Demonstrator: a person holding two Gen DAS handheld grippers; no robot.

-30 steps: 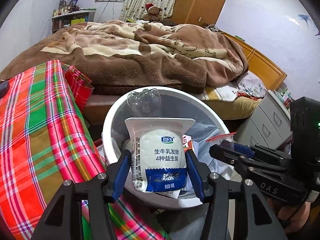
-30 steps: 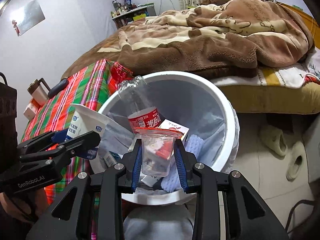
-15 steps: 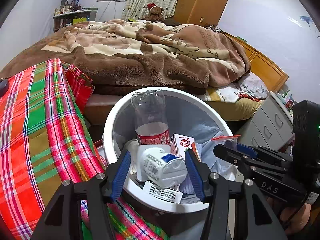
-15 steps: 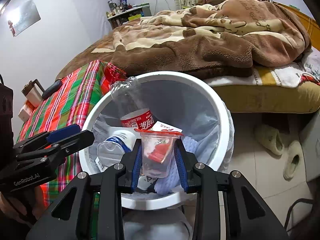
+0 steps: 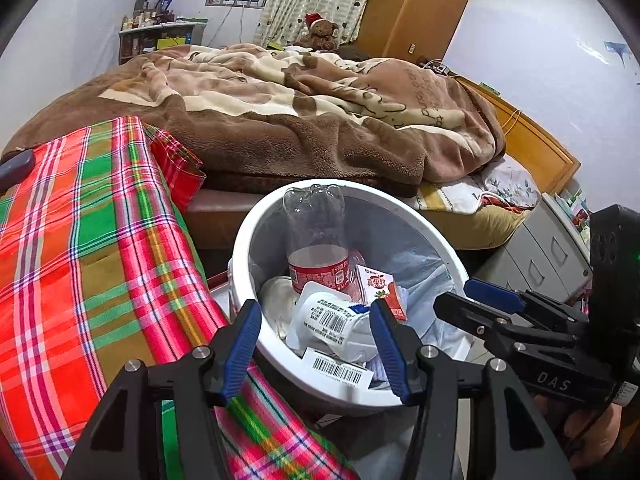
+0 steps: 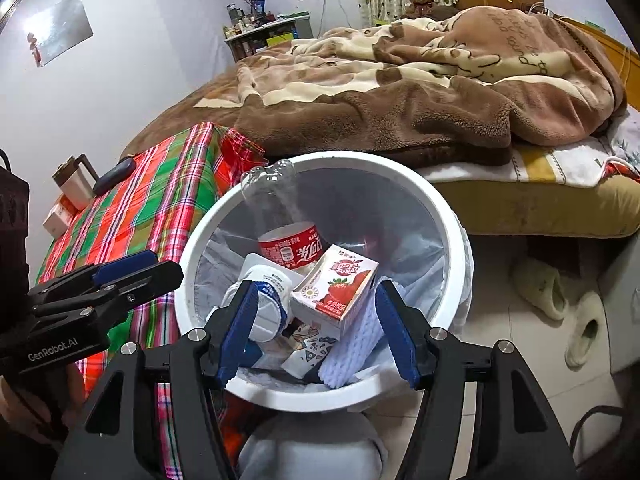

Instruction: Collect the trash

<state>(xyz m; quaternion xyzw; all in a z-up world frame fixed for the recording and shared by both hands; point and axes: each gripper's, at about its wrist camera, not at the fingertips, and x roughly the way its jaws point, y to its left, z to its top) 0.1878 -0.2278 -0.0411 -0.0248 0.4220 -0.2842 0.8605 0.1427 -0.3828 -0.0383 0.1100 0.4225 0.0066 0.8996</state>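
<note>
A white trash bin (image 5: 354, 185) (image 6: 344, 158) with a plastic liner stands below both grippers. Inside lie a clear cola bottle (image 5: 316, 232) (image 6: 292, 248), a strawberry milk carton (image 5: 376, 284) (image 6: 340, 284) and a white yogurt cup (image 5: 328, 320) (image 6: 268, 292) on its side. My left gripper (image 5: 314, 306) (image 6: 166, 264) hangs open over the bin's near rim and grips nothing. My right gripper (image 6: 317, 288) (image 5: 456, 296) is above the bin's other side. Its jaws are opening, with nothing between them. I cannot see the clear cup.
A table under a red and green plaid cloth (image 5: 80, 260) touches the bin's left side; a tumbler (image 6: 76, 184) stands at its far end. Behind is a bed with a brown blanket (image 5: 300, 120). Slippers (image 6: 560, 300) lie on the floor to the right, near grey drawers (image 5: 540, 256).
The yogurt cup left my left gripper and dropped into the bin. My right gripper opened, and the clear red-rimmed cup it held is gone from between its fingers.
</note>
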